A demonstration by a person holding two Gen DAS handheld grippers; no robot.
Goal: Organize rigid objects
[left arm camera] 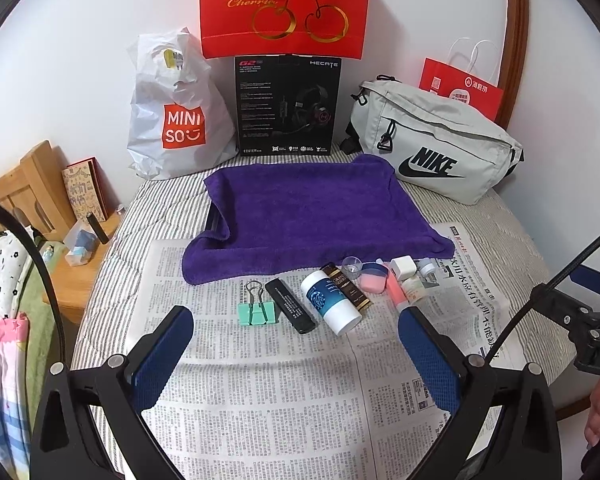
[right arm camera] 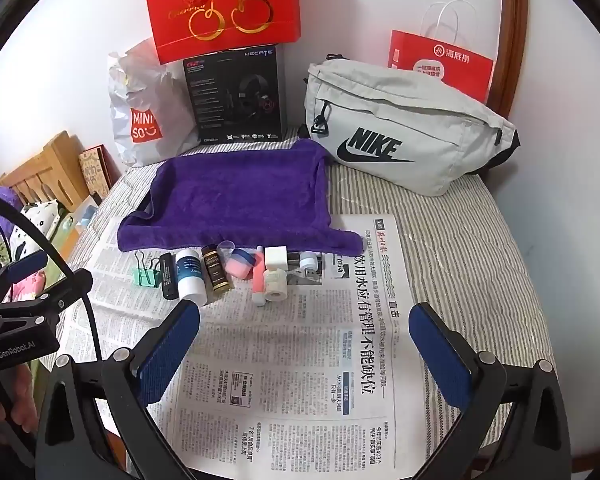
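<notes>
A row of small objects lies on newspaper (left arm camera: pixel 260 380) in front of a purple towel (left arm camera: pixel 315 212): a green binder clip (left arm camera: pixel 257 312), a black stick (left arm camera: pixel 291 311), a white and blue bottle (left arm camera: pixel 330 303), a brown bottle (left arm camera: pixel 347 287), a pink jar (left arm camera: pixel 373 282), a pink tube (left arm camera: pixel 395 289) and a white cube (left arm camera: pixel 403 267). My left gripper (left arm camera: pixel 296 320) is open and empty, just short of the row. My right gripper (right arm camera: pixel 304 315) is open and empty, below the row (right arm camera: pixel 236 270) near the towel (right arm camera: pixel 236 196).
Behind the towel stand a Miniso plastic bag (left arm camera: pixel 176 120), a black headset box (left arm camera: pixel 287 106), a red gift bag (left arm camera: pixel 286 4), a grey Nike pouch (left arm camera: pixel 435 144) and a red paper bag (left arm camera: pixel 461 90). A wooden bedside table (left arm camera: pixel 60 256) is on the left.
</notes>
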